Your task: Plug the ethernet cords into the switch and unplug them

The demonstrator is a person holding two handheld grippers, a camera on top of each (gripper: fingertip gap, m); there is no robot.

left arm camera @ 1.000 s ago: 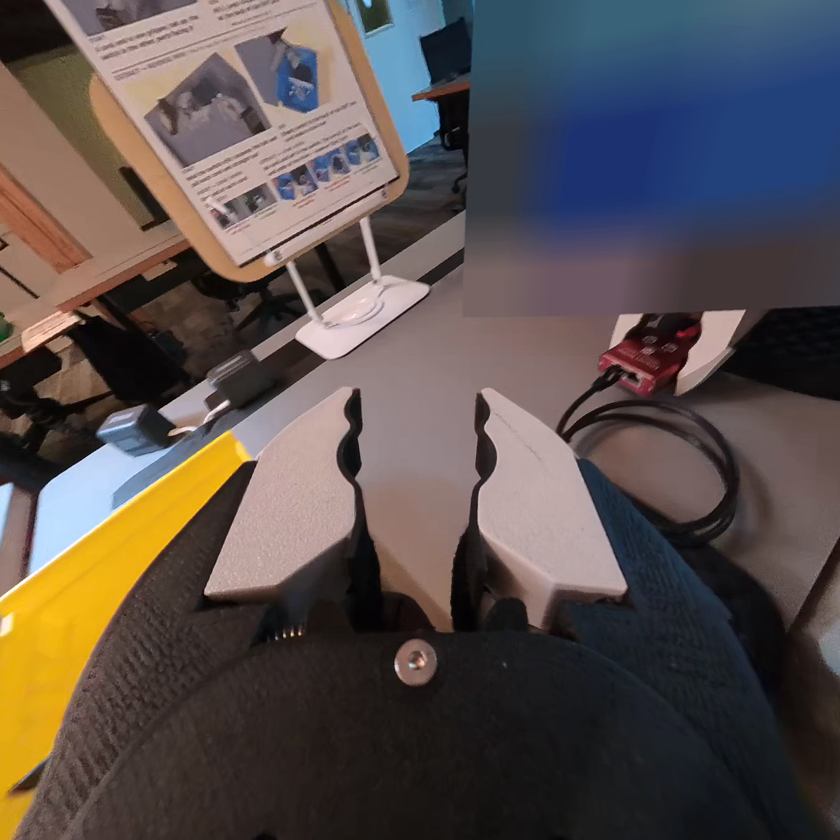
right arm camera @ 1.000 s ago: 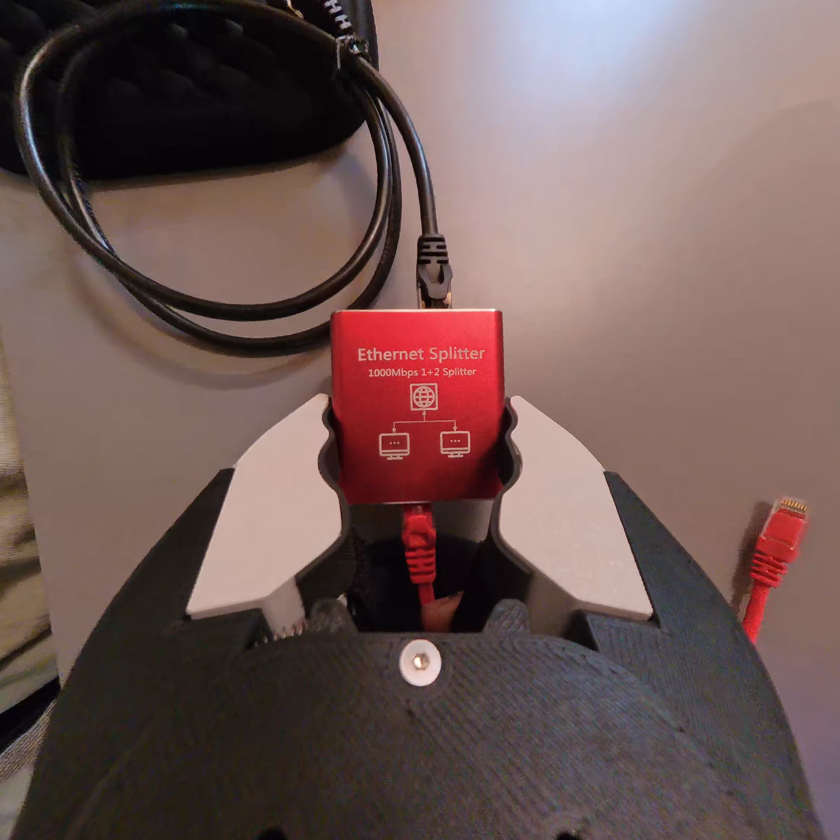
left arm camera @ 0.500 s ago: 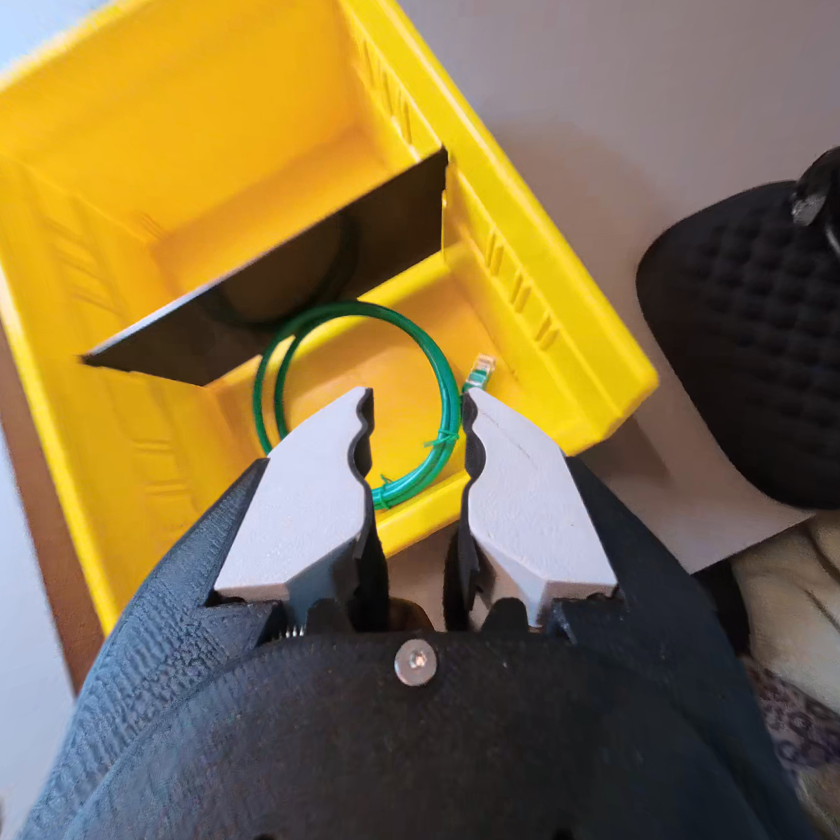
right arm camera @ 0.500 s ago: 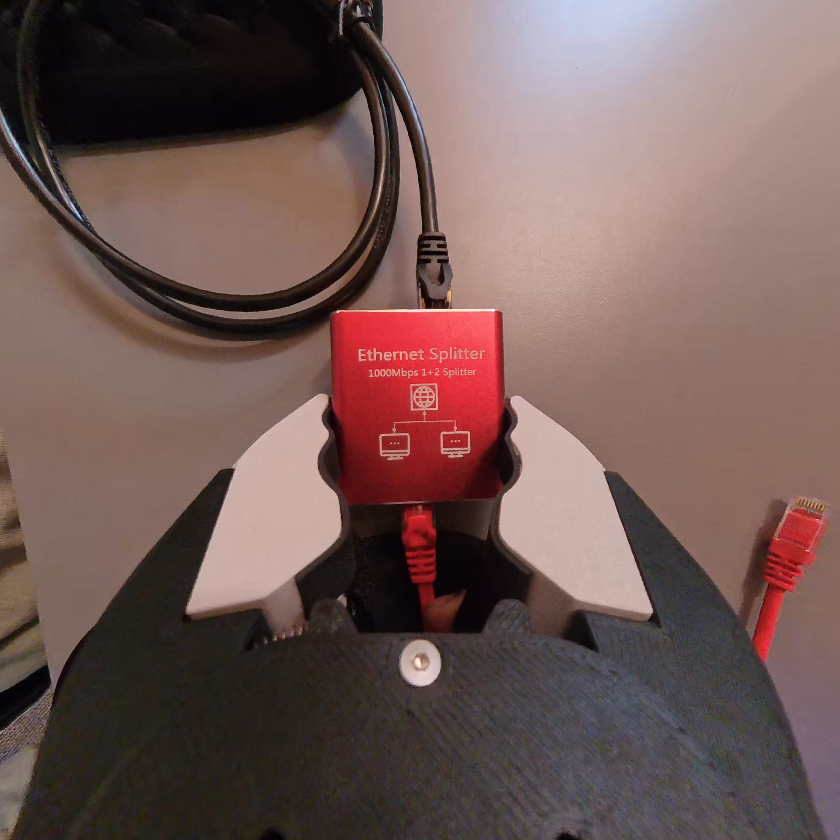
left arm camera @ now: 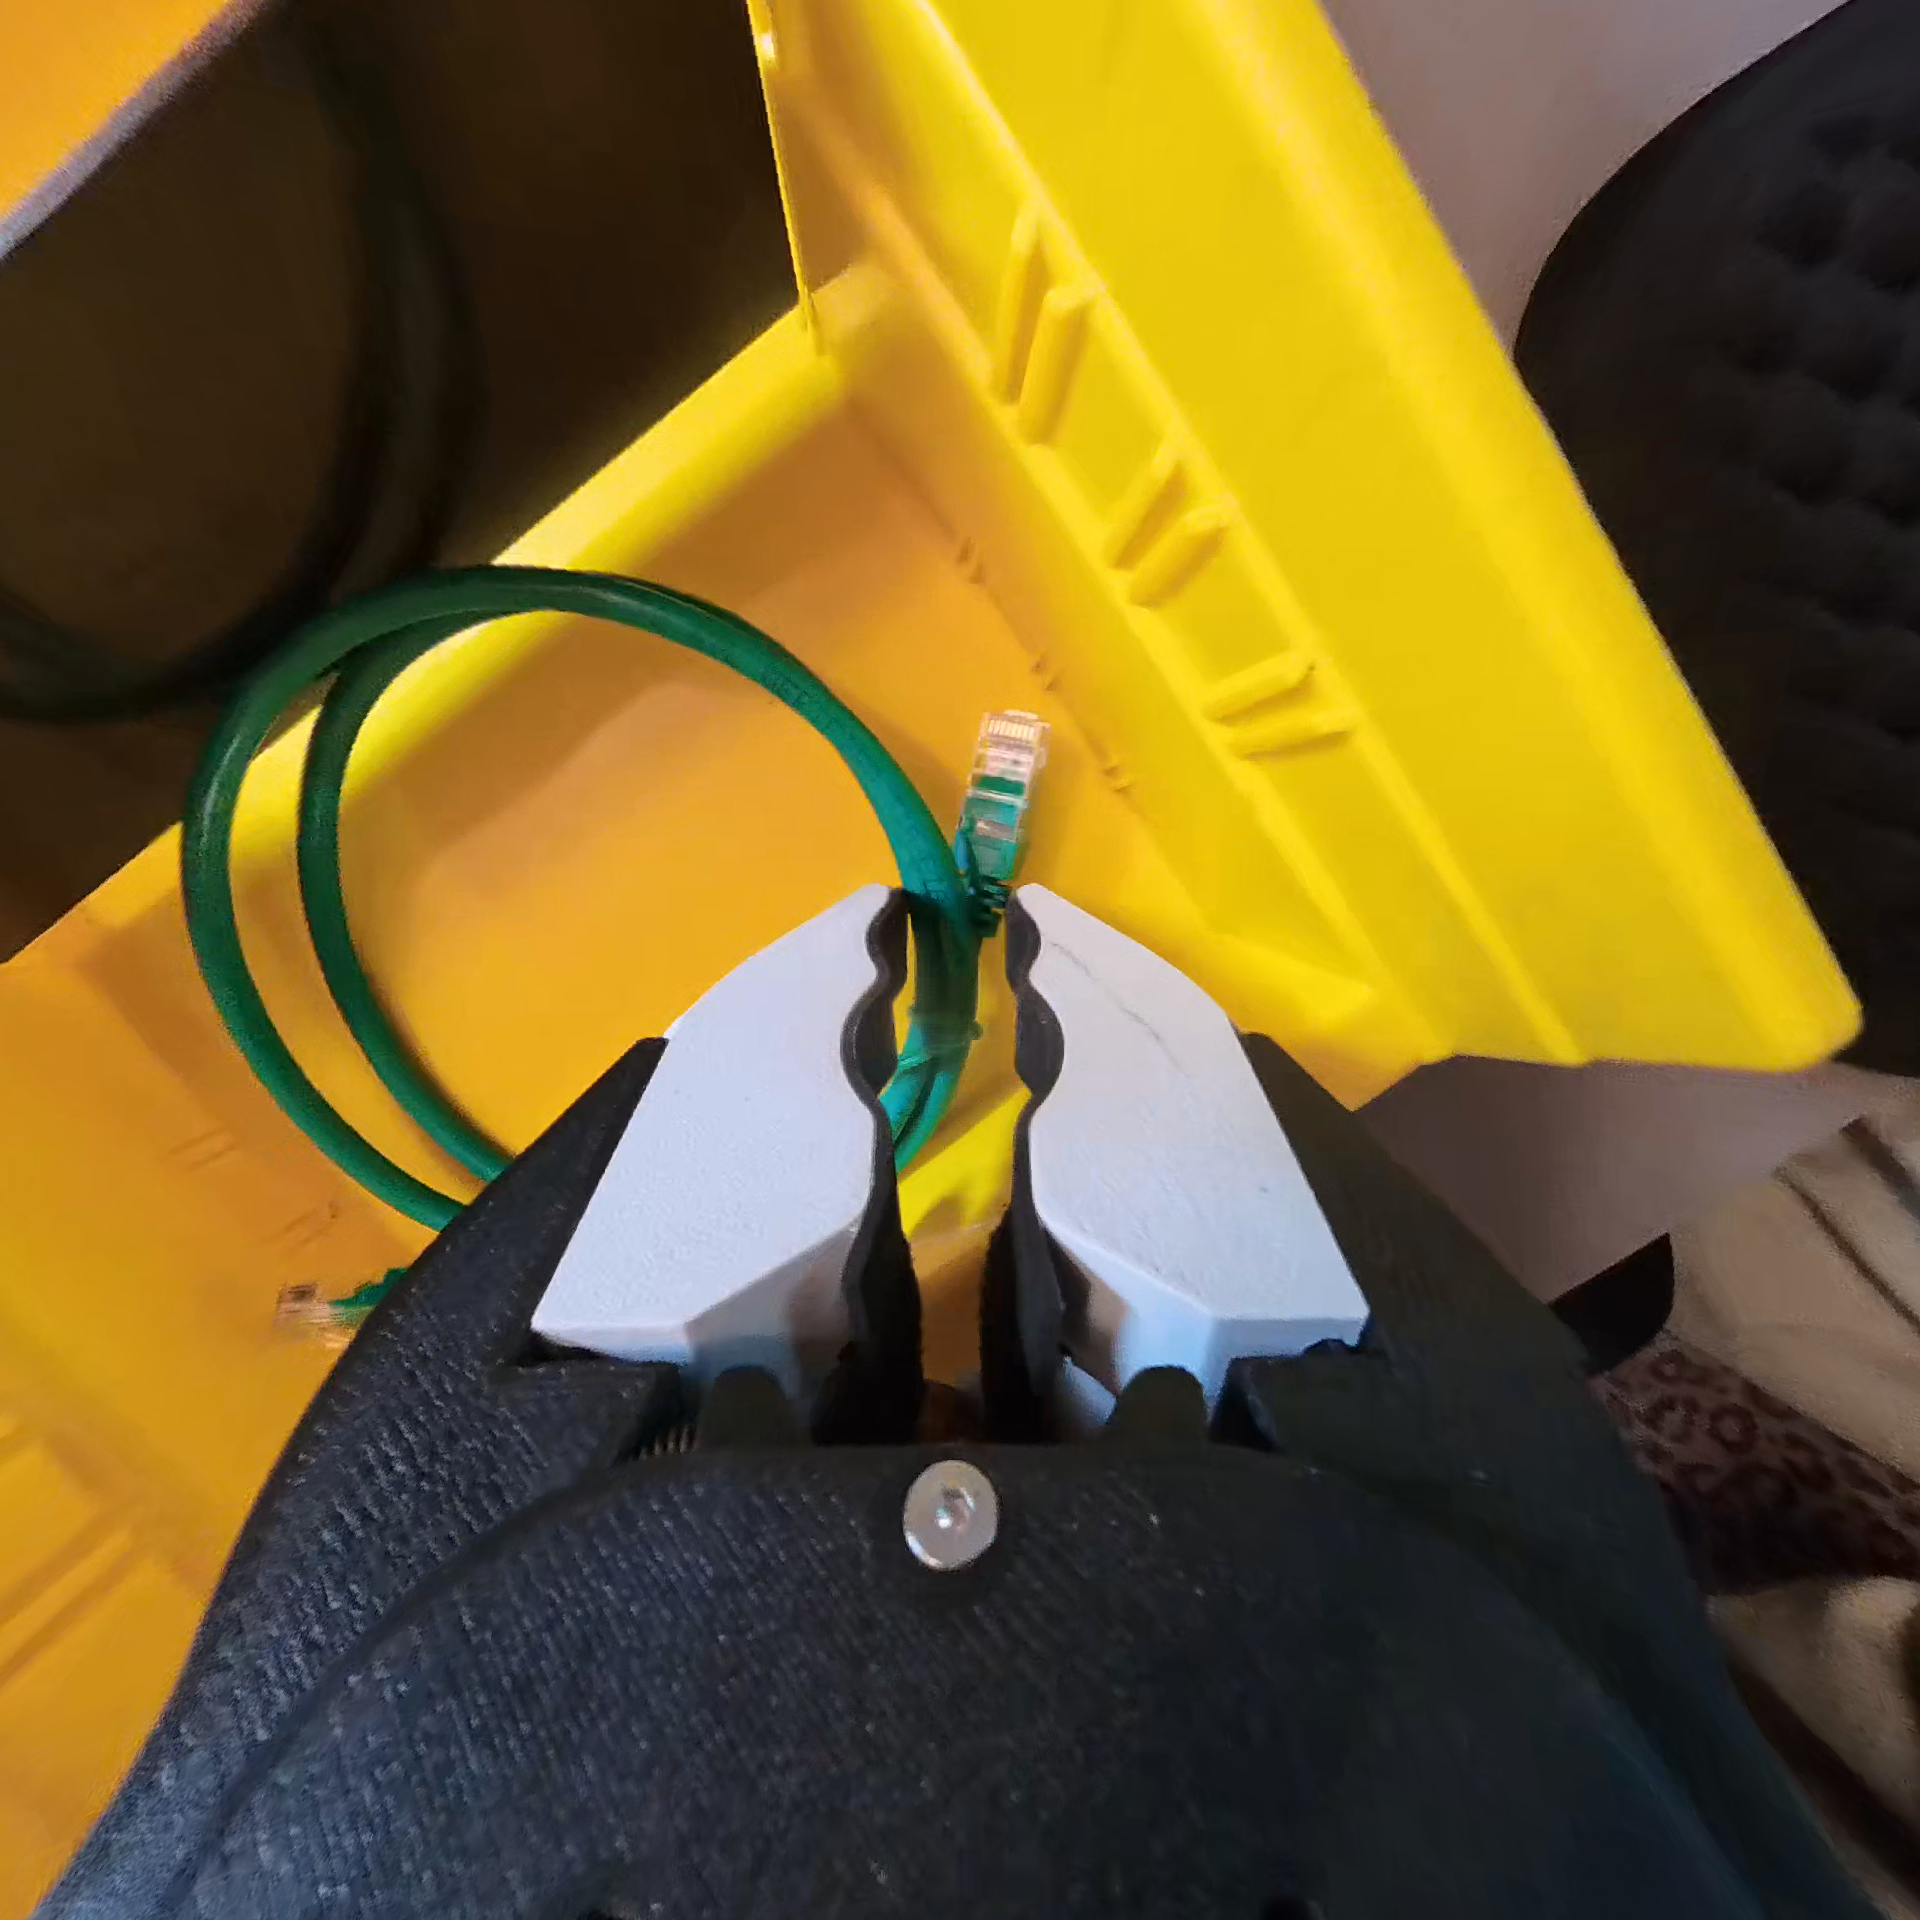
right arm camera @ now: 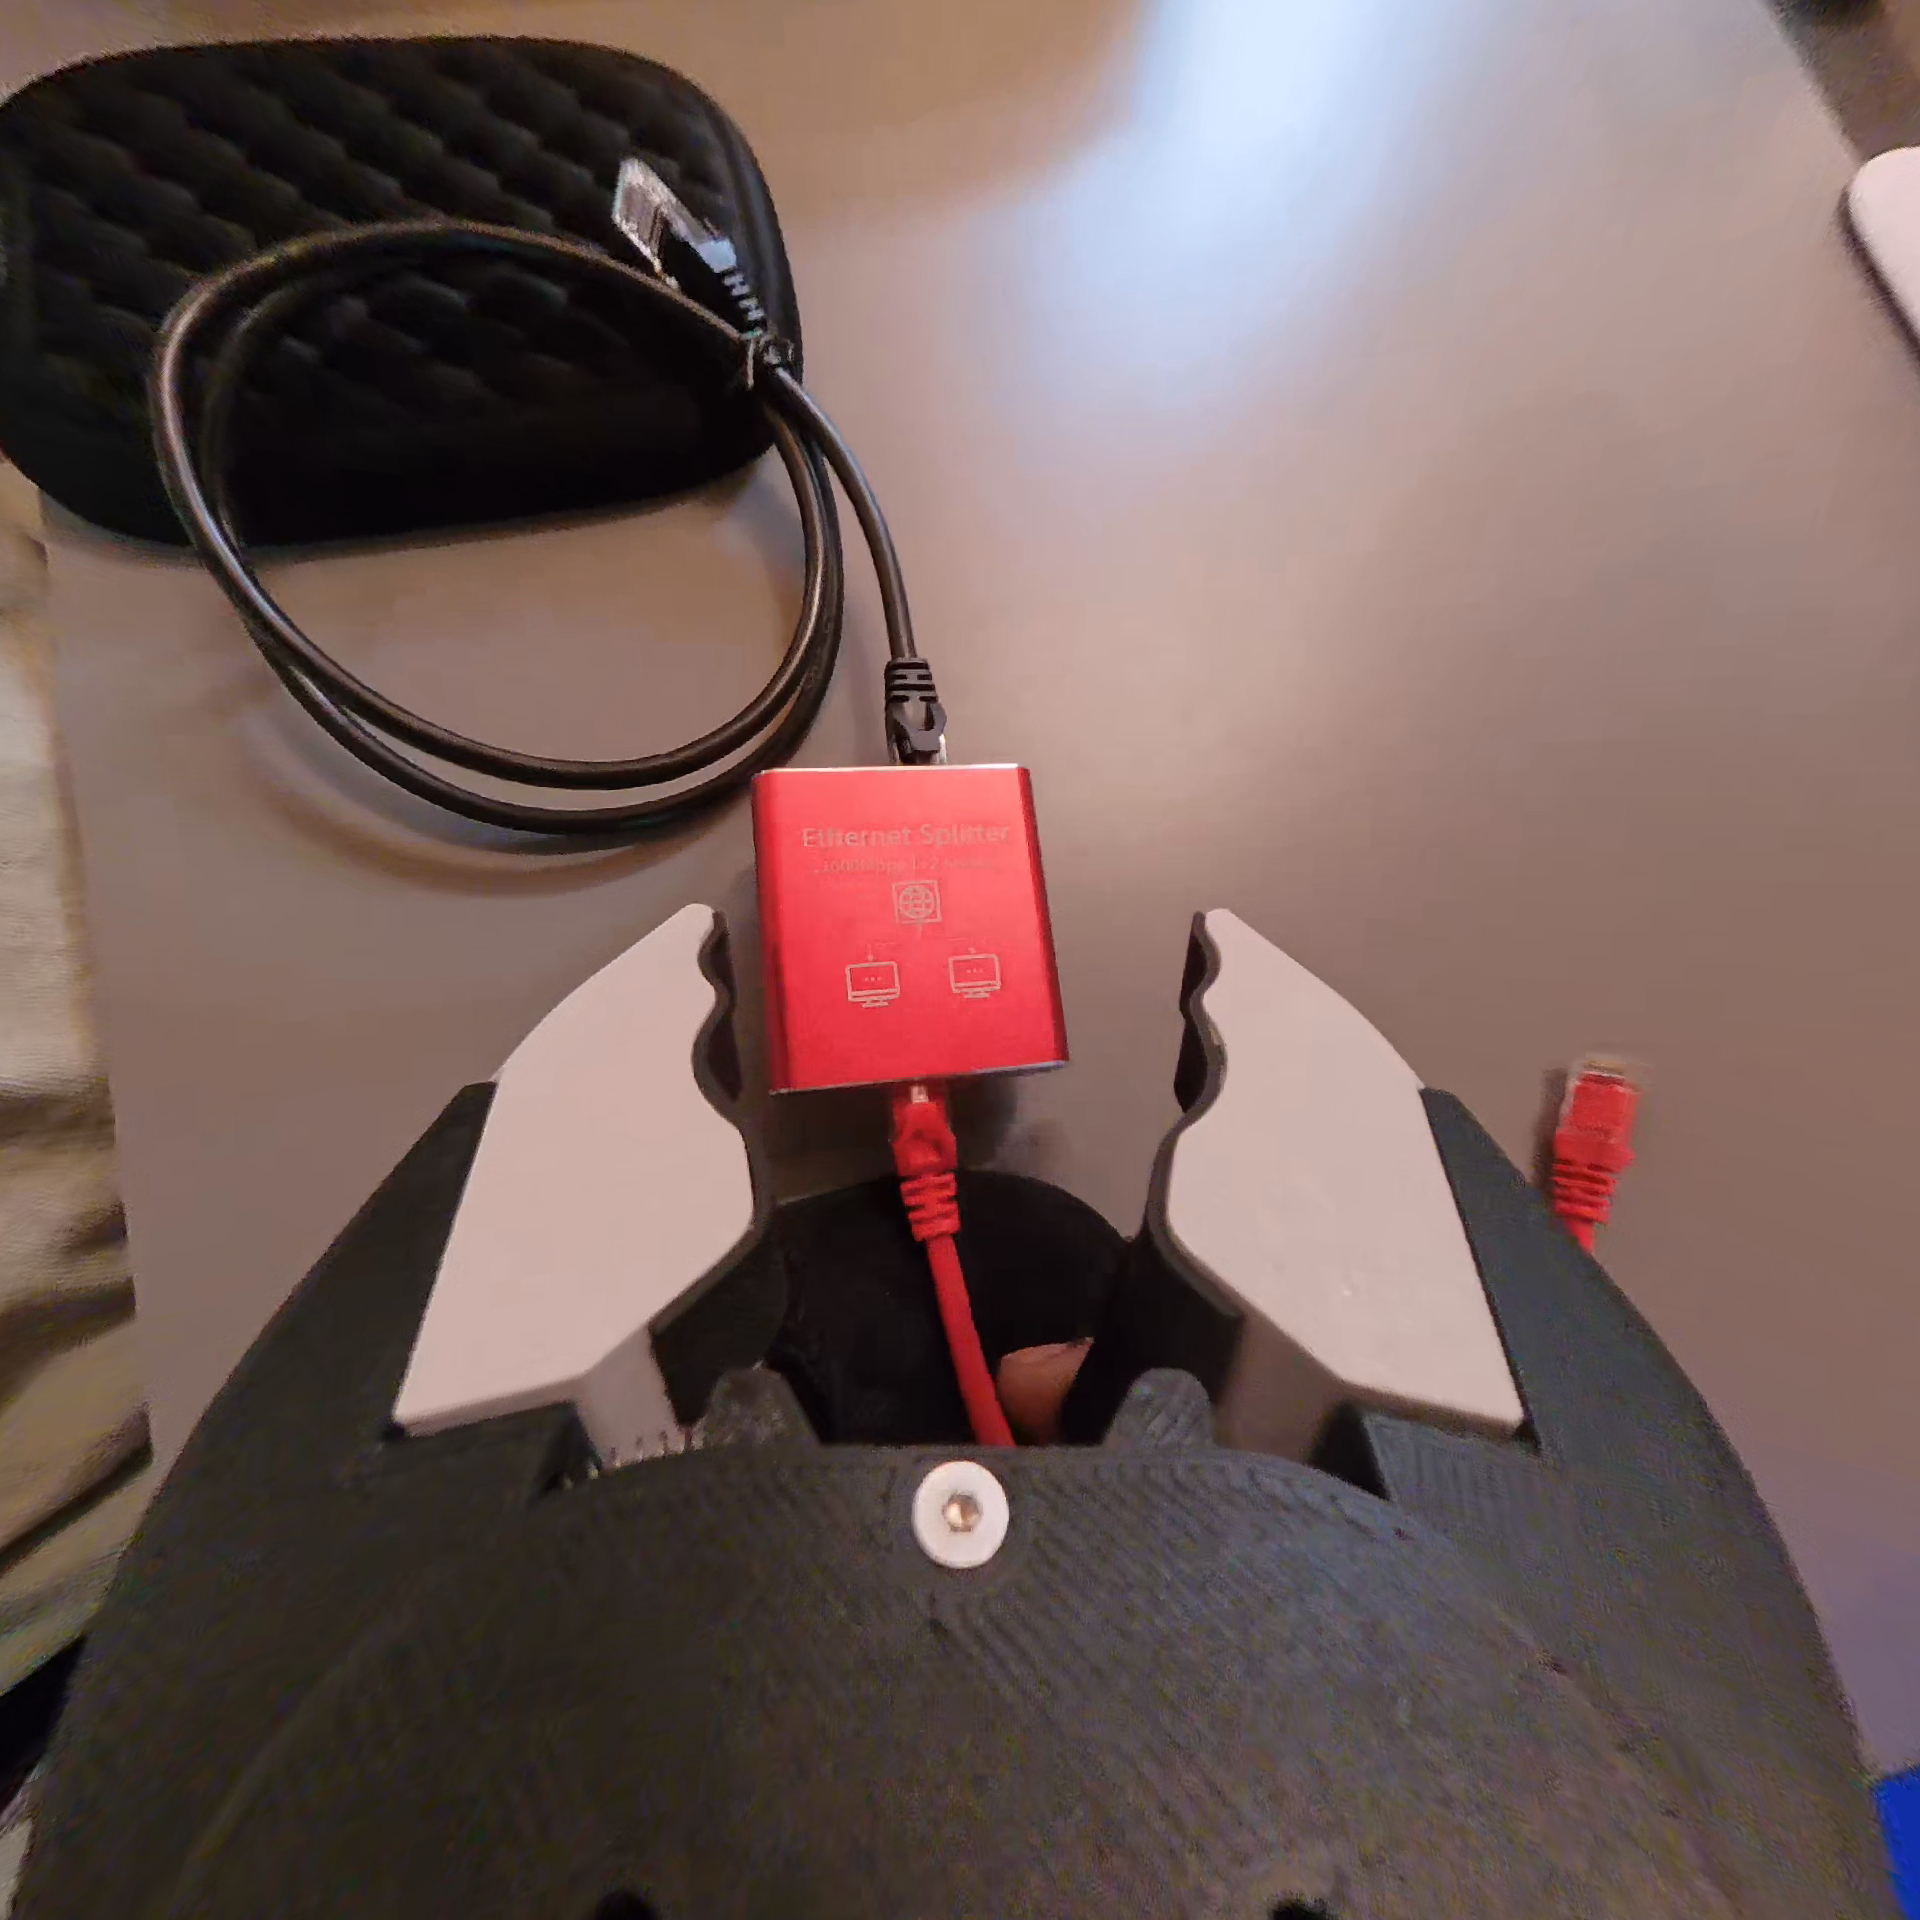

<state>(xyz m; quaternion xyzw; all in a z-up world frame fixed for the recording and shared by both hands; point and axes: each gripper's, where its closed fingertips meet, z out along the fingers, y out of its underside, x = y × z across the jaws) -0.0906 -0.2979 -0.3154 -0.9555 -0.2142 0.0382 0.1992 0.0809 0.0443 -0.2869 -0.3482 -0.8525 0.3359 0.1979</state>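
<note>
Coiled cord [left arm camera: 582, 623] inside bin [left arm camera: 1299, 582]; splitter [right arm camera: 909, 925] on table [right arm camera: 1403, 582], pouch [right arm camera: 343, 281] behind-left

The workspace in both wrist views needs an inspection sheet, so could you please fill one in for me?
Surface: grey table, bare around the red switch.
Job's things: red switch lies flat; black cord plugged into its far side, red cord into its near side; green cord coiled in the yellow bin.
Clutter: black padded case under part of the black cord's coil.
Grippers: left tongs straddle the green cord near its plug, jaws narrow; right tongs open, flanking the switch without touching.
Cables: a loose red plug lies right of the right tongs.
Surroundings: cloth past the table edge; otherwise nothing seen.
</note>
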